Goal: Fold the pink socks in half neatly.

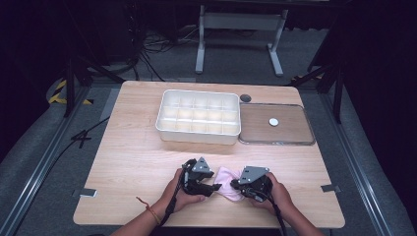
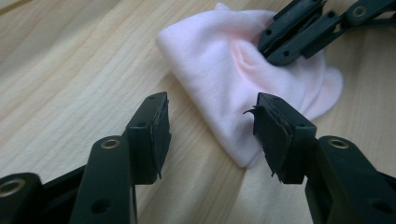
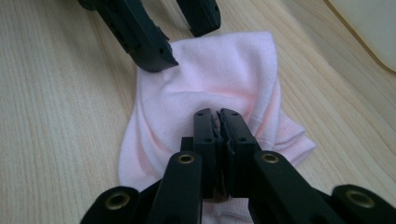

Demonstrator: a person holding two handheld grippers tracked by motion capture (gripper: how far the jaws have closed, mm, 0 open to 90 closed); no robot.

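While R gripper (image 3: 219, 114) stays out of it — jaws pinched on a fold of pink cloth (image 2: 224, 70) — L gripper (image 2: 210, 121) gapes; soft, limp, light, so prob grab the near edge.

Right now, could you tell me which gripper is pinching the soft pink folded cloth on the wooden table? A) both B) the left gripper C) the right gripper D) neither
C: the right gripper has its jaws shut on a fold of the pink cloth, while the left gripper stands open beside it.

Bright lit table, dark surroundings, soft shadows, near jaws blurred, slight grain
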